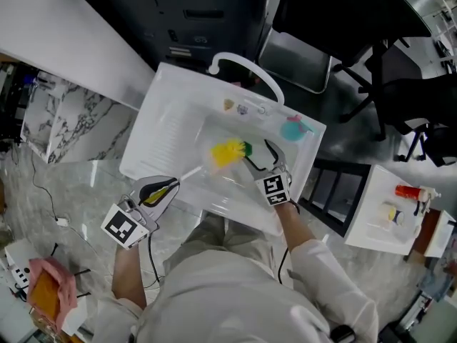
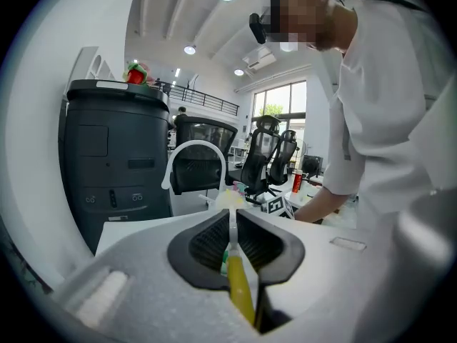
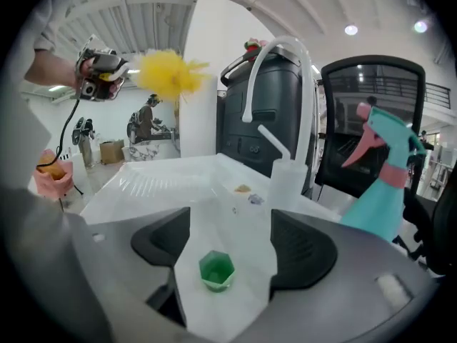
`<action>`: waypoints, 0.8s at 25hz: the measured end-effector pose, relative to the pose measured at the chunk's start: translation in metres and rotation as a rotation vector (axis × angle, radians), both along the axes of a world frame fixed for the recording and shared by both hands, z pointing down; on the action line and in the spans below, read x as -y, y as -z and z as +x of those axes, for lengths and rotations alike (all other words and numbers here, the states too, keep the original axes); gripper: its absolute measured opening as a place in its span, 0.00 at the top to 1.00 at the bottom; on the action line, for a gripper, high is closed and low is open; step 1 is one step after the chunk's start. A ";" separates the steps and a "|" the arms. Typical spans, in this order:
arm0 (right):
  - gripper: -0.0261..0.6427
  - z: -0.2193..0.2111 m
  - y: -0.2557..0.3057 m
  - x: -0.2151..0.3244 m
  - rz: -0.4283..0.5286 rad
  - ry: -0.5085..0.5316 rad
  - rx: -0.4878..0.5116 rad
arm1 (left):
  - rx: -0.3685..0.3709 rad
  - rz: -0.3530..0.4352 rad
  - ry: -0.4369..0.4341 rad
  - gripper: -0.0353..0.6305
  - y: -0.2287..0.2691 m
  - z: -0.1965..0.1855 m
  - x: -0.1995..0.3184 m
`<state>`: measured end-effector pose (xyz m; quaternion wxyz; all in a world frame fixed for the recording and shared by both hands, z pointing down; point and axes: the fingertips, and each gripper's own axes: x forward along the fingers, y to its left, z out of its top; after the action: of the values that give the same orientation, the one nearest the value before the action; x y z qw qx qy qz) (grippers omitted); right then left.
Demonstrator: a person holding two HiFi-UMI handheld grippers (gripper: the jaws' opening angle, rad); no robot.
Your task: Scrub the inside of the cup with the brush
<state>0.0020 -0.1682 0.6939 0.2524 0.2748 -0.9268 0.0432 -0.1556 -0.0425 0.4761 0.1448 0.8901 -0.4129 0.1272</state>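
1. The left gripper (image 1: 170,185) has its jaws closed tight on the handle of the brush (image 1: 226,153). The yellow bristle head reaches out over the basin of the sink (image 1: 161,131).
2. The right gripper (image 3: 230,216) has its jaws wide apart and grips nothing. The green cup (image 3: 216,270) sits on the basin floor between them, with a gap on each side.
3. Done so far: the brush is in hand and the right gripper is lined up around the cup.
4. Not done: the cup is not gripped and the bristles are not inside it, so scrubbing does not look under way. My read of what is left is to close on the cup, steady it, get the bristles into its mouth and work round the inside.
5. The head view gives the layout: the faucet (image 1: 246,66) is at the far side and a teal spray bottle (image 1: 294,128) stands far right on the rim. From above, the bristles look to be just beside the cup.
6. The right gripper view shows otherwise: the bristles hang up and to the left, clearly apart from the cup. It also shows the cup's open mouth.
7. Only the left gripper view shows the grip itself, with the yellow handle pinched between the pads and a white stem running forward. The cup can't be made out there.
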 end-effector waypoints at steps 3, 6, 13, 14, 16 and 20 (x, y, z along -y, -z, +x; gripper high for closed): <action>0.44 0.006 0.032 0.004 0.031 -0.027 0.019 | -0.003 0.020 -0.003 0.89 0.005 -0.002 0.004; 0.44 0.013 0.066 0.006 0.069 -0.057 0.038 | -0.013 0.038 -0.002 0.89 0.011 -0.003 0.010; 0.49 0.037 0.143 0.003 0.152 -0.135 0.074 | -0.026 0.100 -0.005 0.89 0.030 0.004 0.025; 0.49 0.041 0.153 0.001 0.161 -0.145 0.078 | -0.029 0.110 -0.002 0.89 0.033 0.005 0.026; 0.51 0.049 0.171 -0.003 0.178 -0.163 0.087 | -0.032 0.128 0.003 0.89 0.037 0.008 0.028; 0.55 0.066 0.206 -0.010 0.223 -0.206 0.100 | -0.019 0.177 0.030 0.89 0.042 0.012 0.033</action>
<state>0.0678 -0.1581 0.4883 0.1680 0.3921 -0.9042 -0.0209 -0.1438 -0.0751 0.4338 0.0715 0.8943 -0.4344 0.0795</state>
